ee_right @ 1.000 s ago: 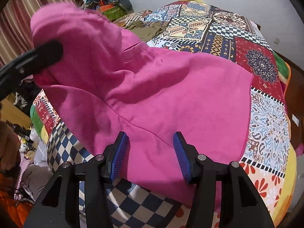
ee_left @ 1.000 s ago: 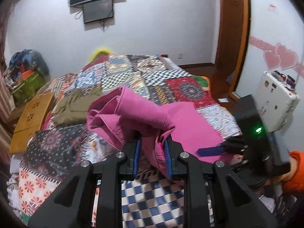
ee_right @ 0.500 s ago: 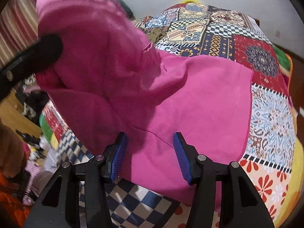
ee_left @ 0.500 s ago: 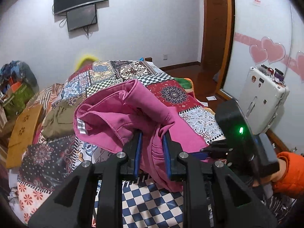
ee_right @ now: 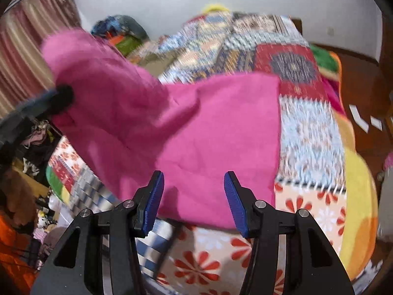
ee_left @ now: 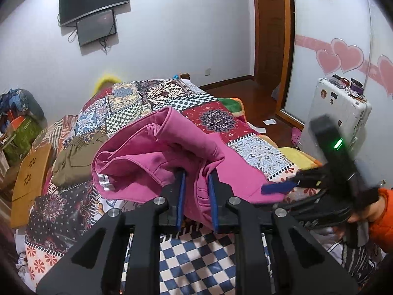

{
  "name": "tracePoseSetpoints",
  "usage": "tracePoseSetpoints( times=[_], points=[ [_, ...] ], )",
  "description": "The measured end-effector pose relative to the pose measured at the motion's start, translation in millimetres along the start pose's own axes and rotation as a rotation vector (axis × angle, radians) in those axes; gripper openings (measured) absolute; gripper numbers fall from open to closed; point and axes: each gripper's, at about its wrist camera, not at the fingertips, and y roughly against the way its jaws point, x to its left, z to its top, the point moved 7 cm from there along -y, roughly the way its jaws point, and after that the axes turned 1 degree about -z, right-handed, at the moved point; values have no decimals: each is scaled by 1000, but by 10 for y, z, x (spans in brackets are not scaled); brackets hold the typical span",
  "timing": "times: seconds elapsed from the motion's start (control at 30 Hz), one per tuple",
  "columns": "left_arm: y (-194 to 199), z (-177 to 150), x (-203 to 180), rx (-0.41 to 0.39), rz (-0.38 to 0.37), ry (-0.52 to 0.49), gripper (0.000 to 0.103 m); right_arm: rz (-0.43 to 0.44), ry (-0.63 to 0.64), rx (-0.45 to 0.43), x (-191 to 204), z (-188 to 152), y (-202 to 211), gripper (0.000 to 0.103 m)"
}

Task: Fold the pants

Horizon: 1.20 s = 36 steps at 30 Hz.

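Left gripper, jaws closing, pinches a bunched fold of my pink pants raised above the patchwork quilt; right gripper hangs spread, gripping nothing.

Beyond the fingers we see a patchwork quilt on the bed, olive clothes to their left, a white suitcase to their right, two wall screens above.

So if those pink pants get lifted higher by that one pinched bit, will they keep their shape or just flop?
Probably flop: the pink pants already sag in soft folds around the left gripper, whose jaws are closing on them. They look thick, so likely unslippery. The rest should trail along the patchwork quilt.
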Motion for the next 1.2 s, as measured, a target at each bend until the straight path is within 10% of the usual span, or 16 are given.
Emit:
tracePoseSetpoints(
  times=[0.67, 1.2],
  points=[
    [-364, 157, -538, 61, -198, -14, 12, 63, -62, -29, -73, -10, 42, 48],
    [-579, -38, -822, 145, -243, -104, 12, -45, -211, -88, -690, -331, 479, 48]
  ],
)
